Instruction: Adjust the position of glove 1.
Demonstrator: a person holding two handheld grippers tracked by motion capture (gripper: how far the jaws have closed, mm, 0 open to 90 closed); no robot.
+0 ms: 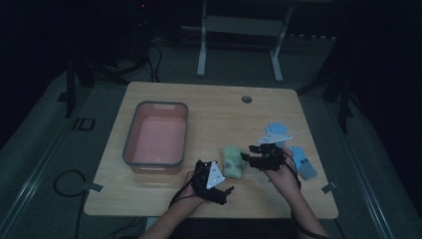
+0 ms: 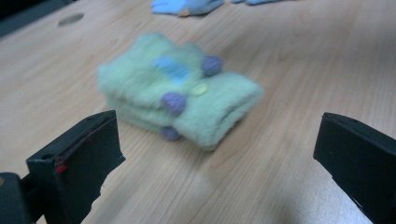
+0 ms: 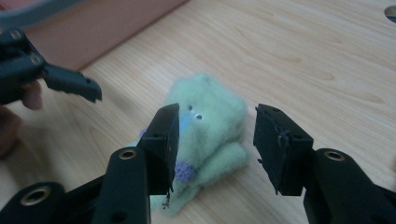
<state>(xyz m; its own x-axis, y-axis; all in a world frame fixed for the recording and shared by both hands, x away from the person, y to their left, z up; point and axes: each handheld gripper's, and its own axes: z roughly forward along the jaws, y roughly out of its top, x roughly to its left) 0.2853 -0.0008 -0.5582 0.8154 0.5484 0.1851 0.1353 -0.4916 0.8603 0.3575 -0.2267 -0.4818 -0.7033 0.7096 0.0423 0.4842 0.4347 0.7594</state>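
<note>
Green fleece, folded into a small bundle with purple bobbles, lies on the pale wooden table at about five o'clock from the pink plastic tub; the left gripper sits at its seven o'clock, the right gripper at its three o'clock, blue gloves beyond.

From the left gripper view, its fingers stand wide apart, empty, the bundle near at twelve o'clock.

From the right gripper view, the fingers stand about half open, pads clear of the fleece. To lift it well, I judge, close low across all folded layers, squarely at the middle.
</note>
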